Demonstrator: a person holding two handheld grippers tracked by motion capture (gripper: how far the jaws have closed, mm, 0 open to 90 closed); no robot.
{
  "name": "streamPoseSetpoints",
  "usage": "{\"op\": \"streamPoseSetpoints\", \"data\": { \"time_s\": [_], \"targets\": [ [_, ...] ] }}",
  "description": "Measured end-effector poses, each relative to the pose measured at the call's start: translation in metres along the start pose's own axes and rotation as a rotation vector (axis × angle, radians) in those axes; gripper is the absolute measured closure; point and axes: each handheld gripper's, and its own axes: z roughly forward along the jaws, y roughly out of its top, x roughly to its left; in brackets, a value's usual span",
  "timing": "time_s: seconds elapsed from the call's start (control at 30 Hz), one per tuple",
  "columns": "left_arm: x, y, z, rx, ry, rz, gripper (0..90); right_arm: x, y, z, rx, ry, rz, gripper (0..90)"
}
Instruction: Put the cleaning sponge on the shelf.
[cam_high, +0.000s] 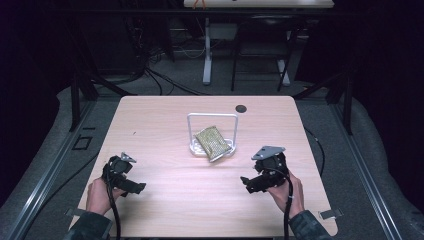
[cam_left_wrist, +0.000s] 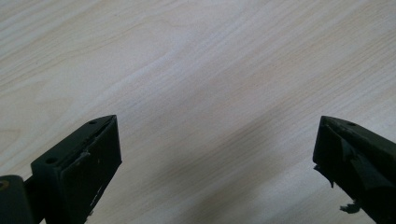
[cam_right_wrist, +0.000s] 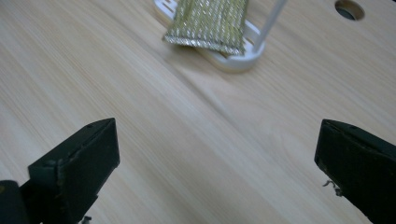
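Note:
A glittery green-gold scouring pad (cam_high: 213, 142) lies tilted on a small white rack (cam_high: 194, 148) with a white wire hoop, at the middle of the wooden table (cam_high: 165, 115). My right gripper (cam_high: 248, 184) is at the front right, away from the rack, open with nothing between its jaws. In the right gripper view, the pad (cam_right_wrist: 208, 21) and the rack's base (cam_right_wrist: 233, 63) lie well ahead of the open right gripper (cam_right_wrist: 217, 140). My left gripper (cam_high: 134, 189) rests at the front left; in the left gripper view, the left gripper (cam_left_wrist: 217, 140) stands open over bare wood.
A round dark cable hole (cam_high: 241, 108) sits in the tabletop behind the rack, also seen as the hole (cam_right_wrist: 350, 9) at top right of the right gripper view. Dark floor, cables and a desk's legs (cam_high: 207, 55) lie beyond the table's far edge.

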Motion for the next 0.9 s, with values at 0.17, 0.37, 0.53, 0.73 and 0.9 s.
{"op": "streamPoseSetpoints", "data": {
  "time_s": [0.17,0.37,0.53,0.73,0.9],
  "targets": [
    [-0.001,0.0,0.001,0.009,-0.009,0.006,0.4,-0.011,-0.027,-0.009,0.036,-0.031,0.048,0.0],
    [-0.002,0.0,0.003,0.004,-0.026,0.015,0.2,-0.023,-0.061,-0.011,0.095,-0.057,0.102,0.0],
    [-0.002,0.0,0.005,-0.003,-0.036,0.036,0.1,-0.028,-0.082,-0.006,0.149,-0.07,0.129,0.0],
    [-0.002,0.0,0.007,0.012,-0.039,0.05,0.2,-0.036,-0.087,0.002,0.193,-0.079,0.137,0.0],
    [-0.002,0.001,0.007,0.009,-0.048,0.05,0.2,-0.04,-0.089,0.005,0.216,-0.085,0.135,0.0]
  ]
}}
